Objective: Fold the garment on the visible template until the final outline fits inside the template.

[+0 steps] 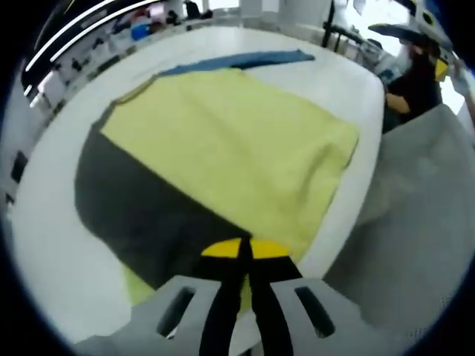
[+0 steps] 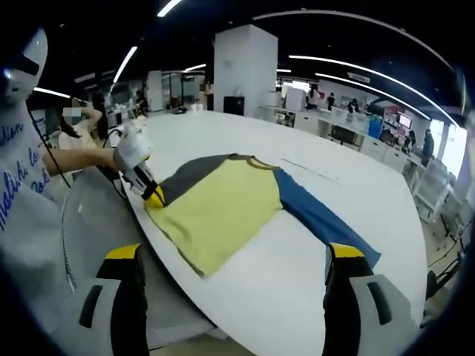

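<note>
While left tongs pinch garment edge | right tongs hover apart, spread

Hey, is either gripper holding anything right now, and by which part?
The left gripper pinches the shirt at its near corner; the right gripper is open, holding nothing.

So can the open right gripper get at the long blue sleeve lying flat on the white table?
Probably yes. The right gripper is open and holds nothing, and the blue sleeve lies flat on the white table with bare tabletop between them. The left gripper is shut on the shirt's far edge.
</note>
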A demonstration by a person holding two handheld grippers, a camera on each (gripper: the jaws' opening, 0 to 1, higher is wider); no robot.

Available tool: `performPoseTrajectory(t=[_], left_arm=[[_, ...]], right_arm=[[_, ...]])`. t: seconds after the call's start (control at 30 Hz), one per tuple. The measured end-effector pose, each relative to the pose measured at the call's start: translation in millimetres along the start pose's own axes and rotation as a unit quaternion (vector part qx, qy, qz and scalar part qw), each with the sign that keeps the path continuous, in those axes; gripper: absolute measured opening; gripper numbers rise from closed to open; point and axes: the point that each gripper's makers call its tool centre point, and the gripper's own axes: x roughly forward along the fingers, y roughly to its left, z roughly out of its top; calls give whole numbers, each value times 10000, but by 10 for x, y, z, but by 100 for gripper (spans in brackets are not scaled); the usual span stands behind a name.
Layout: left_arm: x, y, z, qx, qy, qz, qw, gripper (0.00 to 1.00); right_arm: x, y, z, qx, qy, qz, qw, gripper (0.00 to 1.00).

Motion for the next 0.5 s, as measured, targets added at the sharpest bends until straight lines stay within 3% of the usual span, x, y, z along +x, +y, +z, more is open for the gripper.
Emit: performPoseTrajectory(t=[0.03,0.23,0.33,0.5], left_arm=[[-3,8,7,-36,-31,2,10000,0],[-92,57,38,-154,-125,111,9997,0],[-210,178,97,-107,-277,276,9992,0],[-526,463,306,-646,-1081,463,9910,0]], right_arm=[[27,102,23,245,-77,196,9995,100],[43,11,-13,186,5,225,9996,100],[48,-62,13,203,-34,175,9996,100],[15,-25,131,73,35,-160,9998,100]])
